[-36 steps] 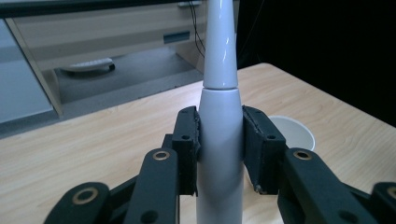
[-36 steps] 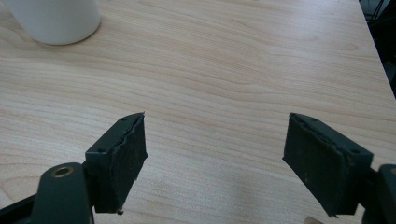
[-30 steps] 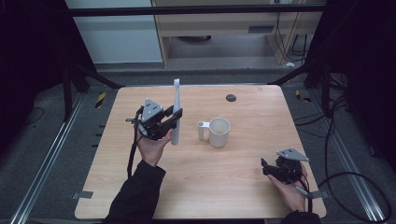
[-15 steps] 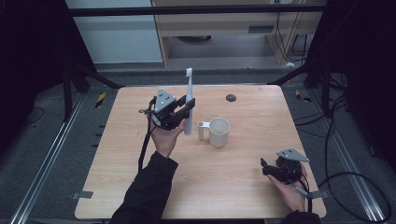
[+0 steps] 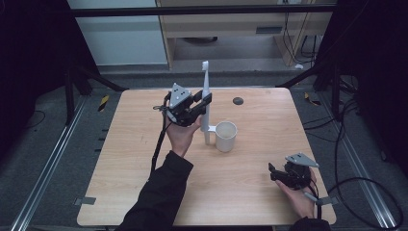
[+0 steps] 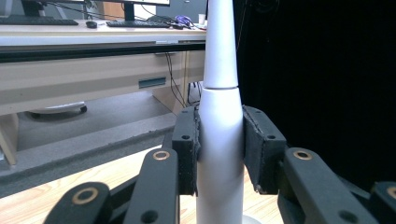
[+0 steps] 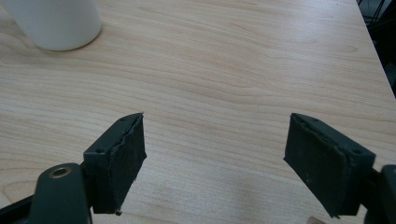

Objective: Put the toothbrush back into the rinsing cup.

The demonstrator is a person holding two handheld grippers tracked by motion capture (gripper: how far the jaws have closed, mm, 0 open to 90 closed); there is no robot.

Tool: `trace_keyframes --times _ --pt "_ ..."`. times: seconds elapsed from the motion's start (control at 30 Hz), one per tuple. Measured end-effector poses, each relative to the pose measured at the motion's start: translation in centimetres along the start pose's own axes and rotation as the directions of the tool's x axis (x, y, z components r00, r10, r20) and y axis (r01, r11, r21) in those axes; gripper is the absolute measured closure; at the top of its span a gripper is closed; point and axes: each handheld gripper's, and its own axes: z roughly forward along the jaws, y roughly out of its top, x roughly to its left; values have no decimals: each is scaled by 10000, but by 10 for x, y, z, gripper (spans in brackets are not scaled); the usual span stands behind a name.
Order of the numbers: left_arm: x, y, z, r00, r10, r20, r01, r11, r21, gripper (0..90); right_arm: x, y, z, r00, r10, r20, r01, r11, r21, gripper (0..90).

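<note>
A white electric toothbrush [image 5: 206,98] stands upright in the air, head up, held just left of a white mug [image 5: 225,136] on the wooden table [image 5: 144,159]. My left gripper [image 5: 204,107] is shut on its handle; in the left gripper view both pads squeeze the white toothbrush body [image 6: 220,135]. The toothbrush's lower end hangs beside the mug's left side. My right gripper [image 5: 271,172] rests low near the table's front right corner, open with nothing between its pads [image 7: 125,154]. The mug [image 7: 51,21] sits at the top left of the right gripper view.
A small dark round object [image 5: 237,101] lies near the table's far edge. Metal rails run along the floor on both sides of the table. A desk with a keyboard stands beyond the table in the left gripper view.
My left gripper has carried the upright toothbrush rightward and away from me, from left of centre to close beside the mug. The right gripper has stayed still.
</note>
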Motion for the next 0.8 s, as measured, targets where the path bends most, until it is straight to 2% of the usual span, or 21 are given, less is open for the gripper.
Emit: trace_keyframes --times 0.4,0.8 --pt "-15 -7 27 9993 -22 377 18 10000 82 669 -1 0 0 10000 37 -33 -37 10000 -14 203" --pt "-23 -11 45 9988 -27 491 22 9999 113 669 -1 0 0 10000 20 -49 -21 10000 -35 205"
